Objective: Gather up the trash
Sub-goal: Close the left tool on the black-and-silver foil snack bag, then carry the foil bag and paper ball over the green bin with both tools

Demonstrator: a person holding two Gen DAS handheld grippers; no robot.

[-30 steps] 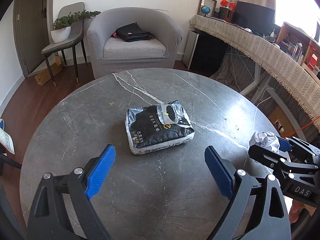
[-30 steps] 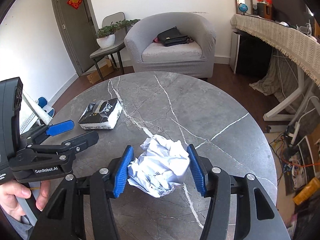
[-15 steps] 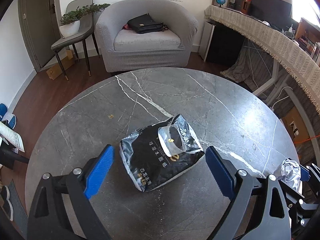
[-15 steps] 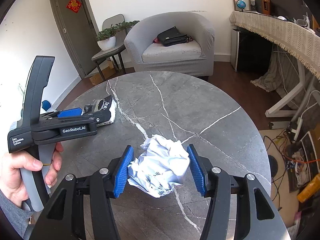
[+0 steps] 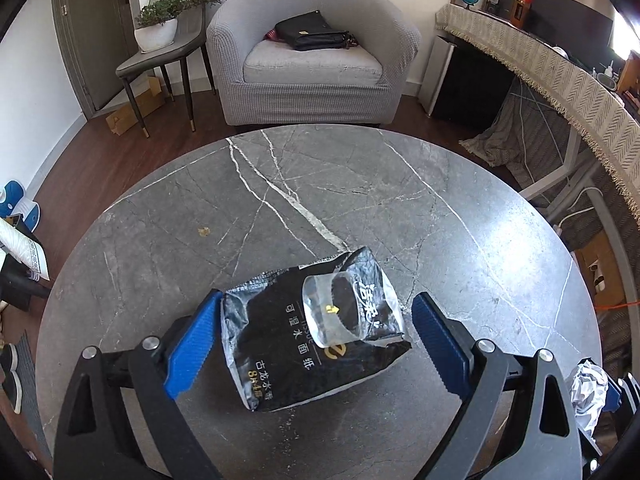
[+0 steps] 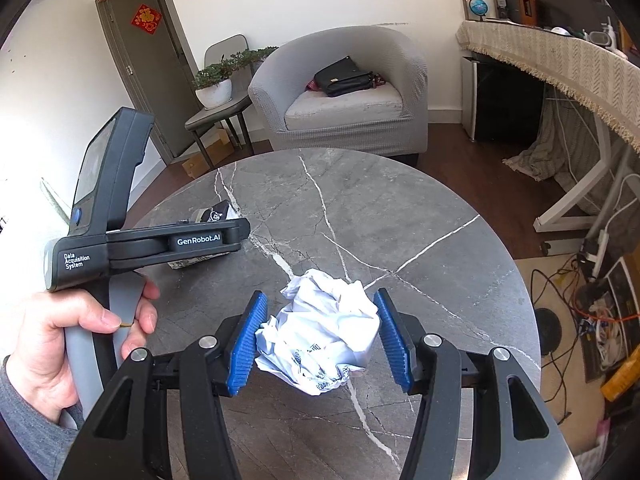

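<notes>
Your left tool [image 5: 314,344] is angled down over the round grey marble counter [image 5: 400,208], blue pads spread wide apart. The black tissue pack [image 5: 304,344] lies flat on the counter between them: the left pad sits right at the pack's crumpled edge, contact not certain; the right pad is clear of it with a gap showing. A clear plastic flap [image 5: 340,312] curls up from the pack's top. A small yellowish scrap [image 5: 203,231] lies on the counter farther out, well apart from the pack

Your right tool [image 6: 320,340] is clamped on a crumpled white paper ball [image 6: 324,336], both blue pads pressed into its sides. The ball is at the near part of the counter; whether it rests on the surface or hangs just above it, cannot tell. In the left wrist view the same ball [image 5: 588,392] shows at the lower right edge

Your left hand [image 6: 60,344] grips the grey handle of the left tool, sleeve grey. Beyond the counter: a grey armchair [image 6: 348,92] with a black bag [image 6: 344,76] on the seat
</notes>
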